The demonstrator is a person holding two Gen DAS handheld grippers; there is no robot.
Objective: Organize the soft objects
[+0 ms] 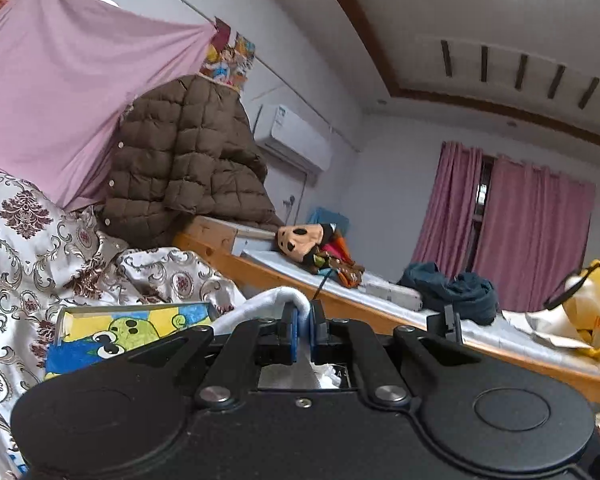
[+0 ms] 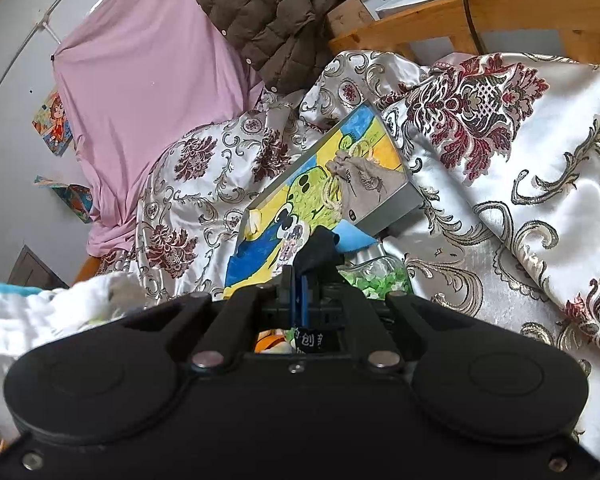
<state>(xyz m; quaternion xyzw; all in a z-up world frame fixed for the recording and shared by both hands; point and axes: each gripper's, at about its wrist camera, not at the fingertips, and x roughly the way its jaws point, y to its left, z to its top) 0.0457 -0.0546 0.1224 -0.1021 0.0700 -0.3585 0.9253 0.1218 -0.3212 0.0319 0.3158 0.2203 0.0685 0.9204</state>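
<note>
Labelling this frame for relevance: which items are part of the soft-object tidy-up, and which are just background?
In the job:
- left gripper, shut on white cloth
- right gripper, shut on black fabric piece

Lying about:
- brown quilted puffer jacket
- framed yellow-and-blue cartoon painting
- patterned satin bedspread
- white wall air conditioner

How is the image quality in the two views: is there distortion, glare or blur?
Left wrist view: strong fisheye bending curves the wooden bed rail and ceiling lines; even daylight, no harsh glare; the left gripper is sharp. Right wrist view: the shiny patterned bedspread shows bright sheen, and the white cloth at lower left looks soft, slightly blurred.
</note>
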